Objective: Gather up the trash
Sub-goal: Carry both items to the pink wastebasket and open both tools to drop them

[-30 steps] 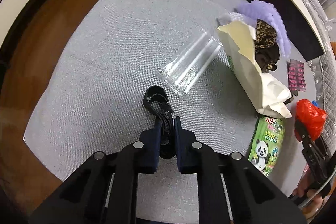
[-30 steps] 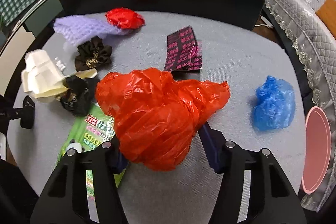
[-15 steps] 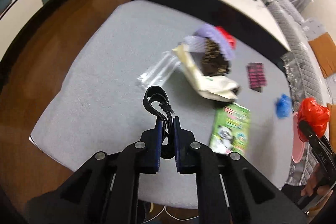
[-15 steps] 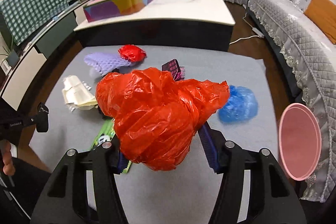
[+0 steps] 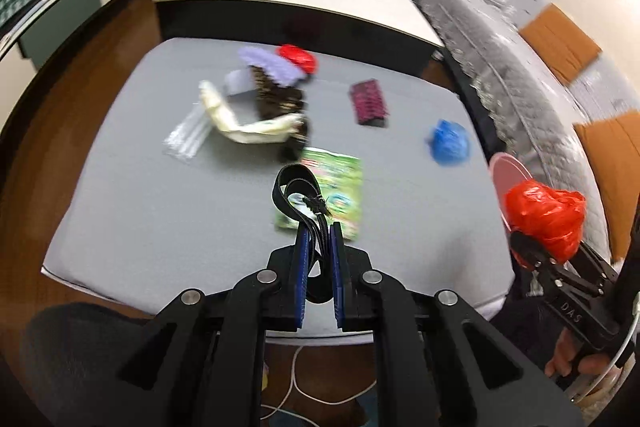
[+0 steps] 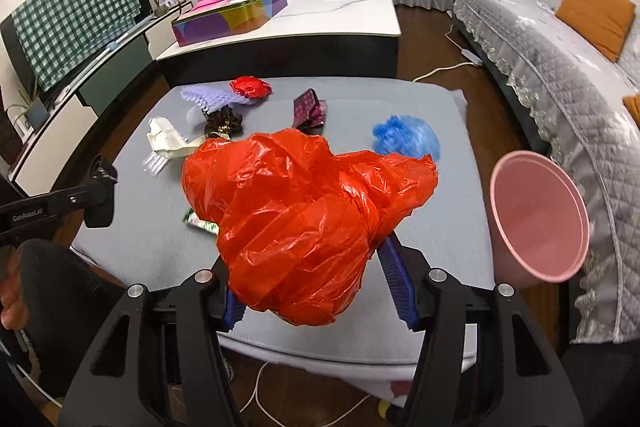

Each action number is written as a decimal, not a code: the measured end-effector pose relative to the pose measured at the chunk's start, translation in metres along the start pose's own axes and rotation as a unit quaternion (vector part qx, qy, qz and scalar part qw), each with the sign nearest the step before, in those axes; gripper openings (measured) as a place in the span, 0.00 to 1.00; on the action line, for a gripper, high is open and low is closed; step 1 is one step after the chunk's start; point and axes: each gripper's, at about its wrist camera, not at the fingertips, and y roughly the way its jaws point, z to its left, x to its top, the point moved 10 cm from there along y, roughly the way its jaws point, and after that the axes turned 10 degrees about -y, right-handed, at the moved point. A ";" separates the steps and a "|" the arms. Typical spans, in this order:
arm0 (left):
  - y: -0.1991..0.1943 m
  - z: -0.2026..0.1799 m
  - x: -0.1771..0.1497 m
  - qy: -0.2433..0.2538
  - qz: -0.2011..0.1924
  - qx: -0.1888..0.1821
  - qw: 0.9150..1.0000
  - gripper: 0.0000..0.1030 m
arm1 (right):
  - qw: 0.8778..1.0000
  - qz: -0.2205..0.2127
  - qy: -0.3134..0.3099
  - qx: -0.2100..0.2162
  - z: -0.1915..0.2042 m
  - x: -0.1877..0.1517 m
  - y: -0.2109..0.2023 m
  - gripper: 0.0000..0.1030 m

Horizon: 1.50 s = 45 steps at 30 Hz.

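Observation:
My left gripper point(image 5: 319, 231) is shut on a black zipper strap point(image 5: 298, 191), whose loop sticks up past the fingertips. It hangs above the near edge of the grey table point(image 5: 160, 211). My right gripper point(image 6: 308, 263) is shut on a crumpled red plastic bag point(image 6: 304, 223) that hides its fingertips. From the left wrist view the red bag point(image 5: 544, 215) sits at the right, just in front of the pink bin point(image 5: 505, 166). The pink bin point(image 6: 538, 219) stands open-mouthed beside the table's right edge, right of the right gripper.
On the table lie a blue bag point(image 6: 406, 139), a green packet point(image 5: 340, 183), a clear plastic tube point(image 5: 188, 139), a cream paper bag point(image 5: 244, 127), a small red bag point(image 6: 250, 87), purple mesh point(image 6: 208, 97) and a dark pink wrapper point(image 6: 308, 107). A sofa point(image 6: 560, 59) lies right, and a counter point(image 6: 320, 15) behind.
Both grippers have risen and drawn back from the table with their loads still held. The whole table now shows, and the pink bin has come closer at the right.

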 end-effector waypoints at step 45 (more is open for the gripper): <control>0.150 -0.421 -0.031 0.285 0.103 -0.142 0.942 0.10 | 0.967 -0.019 0.205 -0.150 -0.350 -0.024 0.004 0.57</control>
